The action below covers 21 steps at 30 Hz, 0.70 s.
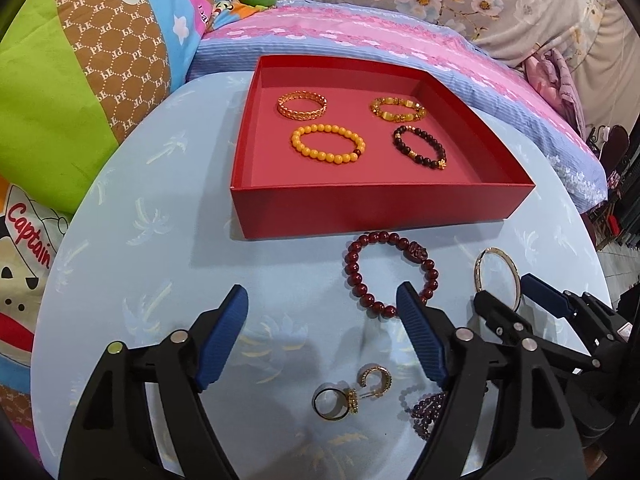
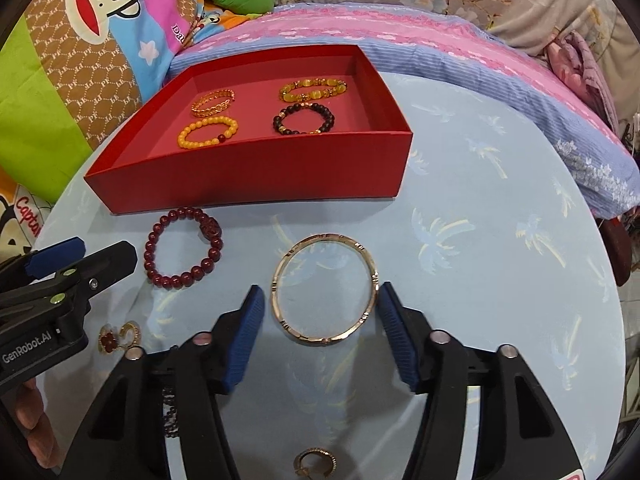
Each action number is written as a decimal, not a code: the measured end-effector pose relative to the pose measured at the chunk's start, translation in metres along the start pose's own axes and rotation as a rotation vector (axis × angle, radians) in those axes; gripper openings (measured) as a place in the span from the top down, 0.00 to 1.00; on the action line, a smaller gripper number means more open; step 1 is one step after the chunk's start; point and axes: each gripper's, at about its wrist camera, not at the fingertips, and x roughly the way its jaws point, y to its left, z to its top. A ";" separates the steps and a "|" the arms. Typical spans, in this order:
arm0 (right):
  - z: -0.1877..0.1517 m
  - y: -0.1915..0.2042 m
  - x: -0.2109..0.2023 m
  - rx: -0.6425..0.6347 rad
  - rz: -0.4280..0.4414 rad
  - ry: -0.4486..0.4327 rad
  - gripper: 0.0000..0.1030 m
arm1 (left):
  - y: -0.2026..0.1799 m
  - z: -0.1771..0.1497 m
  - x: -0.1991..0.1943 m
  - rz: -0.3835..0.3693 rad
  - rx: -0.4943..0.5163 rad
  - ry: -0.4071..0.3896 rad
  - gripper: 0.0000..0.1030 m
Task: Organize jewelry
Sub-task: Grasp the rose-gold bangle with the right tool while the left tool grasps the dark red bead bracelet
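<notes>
A red open box (image 1: 380, 208) (image 2: 248, 176) on the round light-blue table holds a gold chain bangle (image 1: 302, 105), a yellow-stone bracelet (image 1: 398, 109), an orange bead bracelet (image 1: 328, 145) and a dark bead bracelet (image 1: 420, 148). In front of it lie a dark red bead bracelet (image 1: 374, 305) (image 2: 184, 278) and a thin gold bangle (image 1: 476, 268) (image 2: 320, 339). My right gripper (image 2: 320, 290) (image 1: 504, 288) stands open astride the gold bangle, pads beside its rim. My left gripper (image 1: 322, 292) (image 2: 104, 248) is open, its right finger at the red bracelet's near edge.
Nearer me lie a ring (image 1: 332, 404), a gold hoop earring (image 1: 374, 376) (image 2: 314, 464), a red-flower piece (image 2: 118, 334) and purple beads (image 1: 432, 408). Patterned cushions (image 1: 80, 100) and a pink-blue quilt (image 1: 400, 40) border the table (image 2: 480, 240). A hand (image 2: 28, 420) holds the left gripper.
</notes>
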 end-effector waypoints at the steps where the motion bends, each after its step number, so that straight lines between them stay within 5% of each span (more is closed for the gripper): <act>1: 0.000 -0.001 0.000 0.002 0.004 -0.001 0.49 | -0.002 0.000 0.001 -0.003 0.005 0.002 0.28; 21: 0.000 -0.041 -0.009 0.118 0.001 -0.005 0.50 | -0.034 0.011 0.031 -0.021 0.063 0.024 0.23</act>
